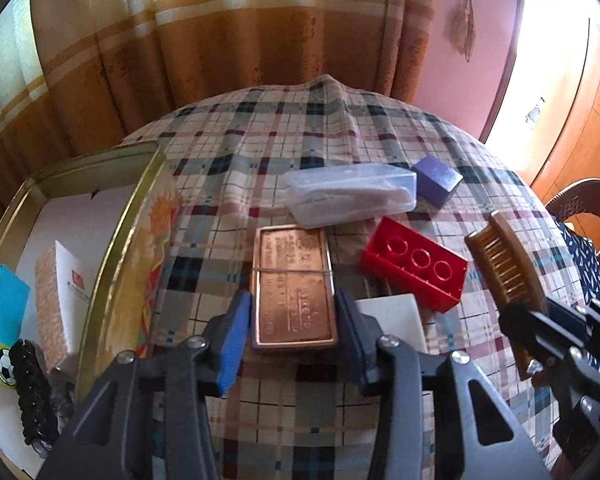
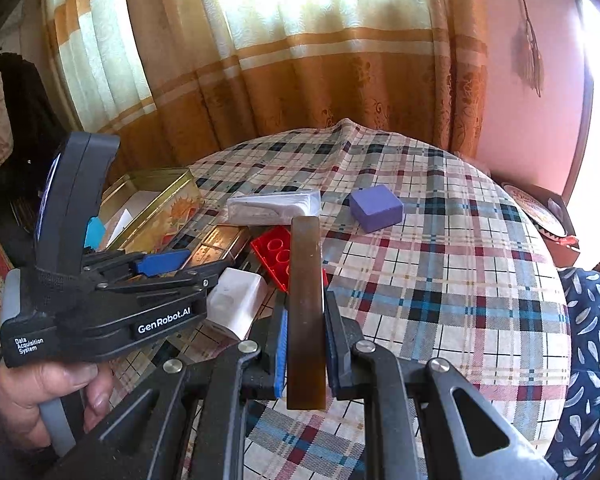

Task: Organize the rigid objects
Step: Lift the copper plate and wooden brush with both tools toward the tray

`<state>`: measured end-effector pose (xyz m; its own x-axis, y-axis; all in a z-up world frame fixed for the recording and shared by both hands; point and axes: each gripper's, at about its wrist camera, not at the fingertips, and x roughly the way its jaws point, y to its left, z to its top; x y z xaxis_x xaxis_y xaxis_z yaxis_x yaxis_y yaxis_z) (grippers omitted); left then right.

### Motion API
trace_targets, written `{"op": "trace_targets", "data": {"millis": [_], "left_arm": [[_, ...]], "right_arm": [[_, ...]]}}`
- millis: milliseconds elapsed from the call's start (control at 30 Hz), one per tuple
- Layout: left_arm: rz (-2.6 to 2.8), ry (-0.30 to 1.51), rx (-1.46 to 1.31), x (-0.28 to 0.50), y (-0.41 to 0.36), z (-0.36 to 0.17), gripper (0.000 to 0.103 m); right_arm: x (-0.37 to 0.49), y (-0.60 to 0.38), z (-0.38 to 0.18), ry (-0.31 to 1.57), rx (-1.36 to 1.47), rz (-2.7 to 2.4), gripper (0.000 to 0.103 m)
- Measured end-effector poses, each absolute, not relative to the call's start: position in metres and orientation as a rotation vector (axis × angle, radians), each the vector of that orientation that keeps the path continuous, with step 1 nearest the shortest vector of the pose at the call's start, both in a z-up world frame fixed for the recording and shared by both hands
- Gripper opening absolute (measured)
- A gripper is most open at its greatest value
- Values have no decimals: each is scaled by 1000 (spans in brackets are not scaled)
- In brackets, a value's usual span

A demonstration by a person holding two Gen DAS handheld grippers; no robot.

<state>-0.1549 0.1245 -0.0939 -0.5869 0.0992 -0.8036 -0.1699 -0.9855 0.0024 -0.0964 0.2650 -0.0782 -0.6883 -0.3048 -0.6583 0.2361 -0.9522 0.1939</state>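
A copper-coloured flat tin (image 1: 292,280) with a rubber band around it lies on the plaid tablecloth (image 1: 300,408). My left gripper (image 1: 290,320) is shut on the tin's near half, one pad pressed on each long side. From the right wrist view the tin (image 2: 220,246) shows past the left gripper (image 2: 188,266). My right gripper (image 2: 306,336) is shut on a brown wooden brush (image 2: 306,300), held edge-up above the cloth. In the left wrist view the brush (image 1: 504,264) shows its bristles, with the right gripper (image 1: 540,320) below it.
An open gold tin box (image 1: 132,220) at the left holds a cyan brick (image 1: 0,300), a beige box (image 1: 60,300) and a black item (image 1: 32,392). A clear plastic case (image 1: 348,192), purple block (image 1: 436,180), red brick (image 1: 414,270) and white block (image 1: 396,316) crowd the copper tin.
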Motion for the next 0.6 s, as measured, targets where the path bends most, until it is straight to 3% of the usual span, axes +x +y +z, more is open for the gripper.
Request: {"op": "trace_targets", "data": {"millis": [400, 500, 600], "left_arm": [[2630, 136, -1364, -161, 120, -97, 45], [2661, 131, -1346, -159, 119, -96, 64], [2662, 156, -1332, -162, 124, -95, 66]], "right_arm": [[-98, 265, -79, -145, 1076, -2626, 17], [-97, 265, -78, -140, 1076, -2629, 17], [-96, 264, -78, -132, 1075, -2629, 17]]}}
